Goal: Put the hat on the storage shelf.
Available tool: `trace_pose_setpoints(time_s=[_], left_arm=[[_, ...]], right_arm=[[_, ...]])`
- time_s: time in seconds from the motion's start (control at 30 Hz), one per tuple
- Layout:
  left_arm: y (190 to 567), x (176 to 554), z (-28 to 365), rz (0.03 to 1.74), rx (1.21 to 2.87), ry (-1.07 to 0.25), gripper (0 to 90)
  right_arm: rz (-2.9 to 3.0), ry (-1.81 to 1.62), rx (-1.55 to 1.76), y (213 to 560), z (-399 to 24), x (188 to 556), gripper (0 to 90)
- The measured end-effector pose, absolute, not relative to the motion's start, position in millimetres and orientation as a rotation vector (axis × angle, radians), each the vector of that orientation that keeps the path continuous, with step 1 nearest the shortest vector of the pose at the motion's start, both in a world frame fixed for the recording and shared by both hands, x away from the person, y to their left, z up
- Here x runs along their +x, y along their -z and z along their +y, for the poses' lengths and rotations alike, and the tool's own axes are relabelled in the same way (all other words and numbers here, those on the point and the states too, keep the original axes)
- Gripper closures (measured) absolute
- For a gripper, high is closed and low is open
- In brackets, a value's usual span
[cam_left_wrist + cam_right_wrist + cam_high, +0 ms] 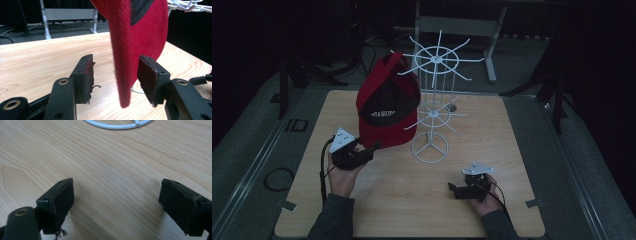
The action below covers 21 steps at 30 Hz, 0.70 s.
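Observation:
A red cap (387,107) with a black front panel hangs on a white wire rack (434,62) that stands at the middle of the wooden table (412,205). My left gripper (373,149) is at the cap's lower edge. In the left gripper view the red brim (122,62) hangs between the jaws of the left gripper (115,72), with a gap on each side, so the pads do not press on it. My right gripper (453,189) rests low near the front right of the table. Its jaws (116,195) stand wide apart over bare wood.
The rack's round base ring (429,147) lies between the two hands, and its edge (117,125) is just ahead of the right gripper. A cable loop (277,179) lies on the floor to the left. A desk frame (457,25) stands behind the table.

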<state>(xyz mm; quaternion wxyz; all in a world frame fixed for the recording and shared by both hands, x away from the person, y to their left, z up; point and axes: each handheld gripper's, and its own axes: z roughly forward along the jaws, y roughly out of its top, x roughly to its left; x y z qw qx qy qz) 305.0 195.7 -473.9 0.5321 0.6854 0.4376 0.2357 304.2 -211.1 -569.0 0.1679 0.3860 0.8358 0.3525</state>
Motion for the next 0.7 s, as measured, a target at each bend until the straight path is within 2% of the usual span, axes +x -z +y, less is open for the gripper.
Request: trace_pose_setpoints(time_s=[0.33, 0.7], left_arm=[[471, 302, 207, 1.028, 1.62, -0.578, 40.9], [462, 296, 225, 1.017, 1.552, -0.595, 41.1]], right_arm=[[2.378, -1.003, 1.098, 569, -211, 304, 12.8], [2.378, -1.002, 1.098, 569, -211, 304, 12.8]])
